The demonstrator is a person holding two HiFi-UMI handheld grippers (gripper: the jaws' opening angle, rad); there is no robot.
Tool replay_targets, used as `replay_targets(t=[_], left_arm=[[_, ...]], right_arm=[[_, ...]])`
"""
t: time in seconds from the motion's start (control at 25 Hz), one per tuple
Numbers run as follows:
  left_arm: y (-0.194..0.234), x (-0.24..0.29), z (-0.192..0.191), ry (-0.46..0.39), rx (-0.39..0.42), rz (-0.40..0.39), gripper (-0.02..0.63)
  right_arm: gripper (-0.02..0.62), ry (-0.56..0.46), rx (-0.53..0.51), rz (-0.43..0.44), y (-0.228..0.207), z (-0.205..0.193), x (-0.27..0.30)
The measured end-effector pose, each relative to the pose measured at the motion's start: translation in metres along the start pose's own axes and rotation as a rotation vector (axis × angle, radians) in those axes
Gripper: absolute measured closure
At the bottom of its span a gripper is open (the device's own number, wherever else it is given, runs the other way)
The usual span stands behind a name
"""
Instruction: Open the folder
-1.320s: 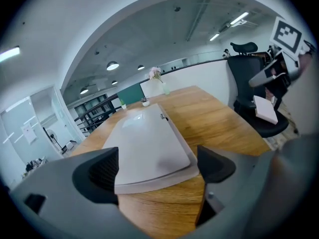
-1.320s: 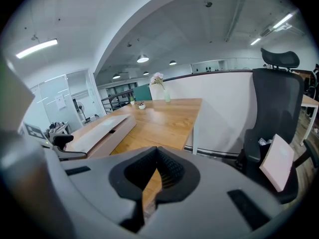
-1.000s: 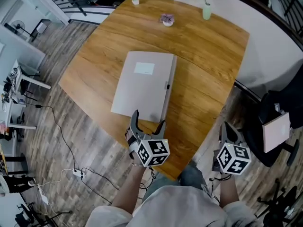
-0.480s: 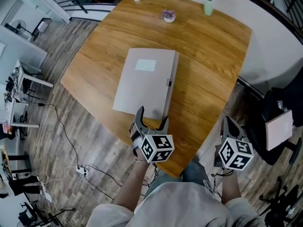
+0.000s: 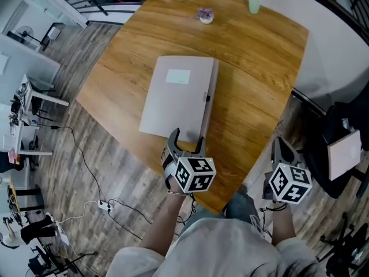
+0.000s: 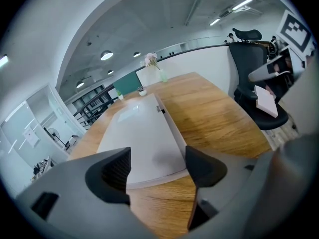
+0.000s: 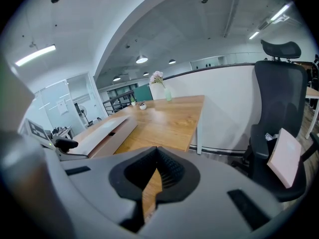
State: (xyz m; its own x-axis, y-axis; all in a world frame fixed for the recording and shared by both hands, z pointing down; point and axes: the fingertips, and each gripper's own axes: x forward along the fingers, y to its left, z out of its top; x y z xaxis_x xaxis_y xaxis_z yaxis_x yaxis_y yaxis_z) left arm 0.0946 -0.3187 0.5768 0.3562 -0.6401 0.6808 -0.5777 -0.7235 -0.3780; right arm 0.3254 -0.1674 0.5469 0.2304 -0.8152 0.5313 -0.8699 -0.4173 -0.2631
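Right now the left gripper point(image 5: 187, 138) is held at the near short edge of the folder point(image 5: 173, 100), angled down toward it. Its jaws are apart and have just been closing. The folder's near right corner shows in the gap just ahead of the tips, and the pads do not press on it – one jaw stands over the grey cover, the other by the folder's right side. Seen from the left gripper view, the closed folder stretches straight away from the jaws, flat on the wooden table point(image 5: 253, 85), with a pale label point(image 5: 177, 77) far ahead on the cover and a small dark clasp point(image 5: 206, 98) on the right-hand edge, beyond the right jaw.

The right gripper point(image 5: 278, 146) is clenched – its ribbed pads meet and nothing is between them. It is held off the table's near right edge, well apart from the folder, which lies ahead and to the left of its jaws. Ahead and to the right of those jaws stands a black office chair point(image 7: 276, 108). Far beyond both grippers, at the table's far end, are a green vase point(image 5: 253, 3) and a small dish point(image 5: 205, 16).
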Motion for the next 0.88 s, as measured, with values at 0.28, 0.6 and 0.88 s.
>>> replay_targets(t=[0.28,0.6,0.88], left_arm=[[0.008,-0.009,0.010,0.004,0.003,0.010,0.272],[0.036,-0.039,0.034,-0.073,0.009,0.051,0.293],[0.068,-0.065,0.045,-0.129,-0.045,0.101,0.342]], right_arm=[[0.594,-0.017,0.018,0.008,-0.003,0.006,0.002],[0.594,-0.040,0.030,0.017,-0.007,0.018,0.005],[0.594,-0.061,0.022,0.043,0.001,0.032,0.008]])
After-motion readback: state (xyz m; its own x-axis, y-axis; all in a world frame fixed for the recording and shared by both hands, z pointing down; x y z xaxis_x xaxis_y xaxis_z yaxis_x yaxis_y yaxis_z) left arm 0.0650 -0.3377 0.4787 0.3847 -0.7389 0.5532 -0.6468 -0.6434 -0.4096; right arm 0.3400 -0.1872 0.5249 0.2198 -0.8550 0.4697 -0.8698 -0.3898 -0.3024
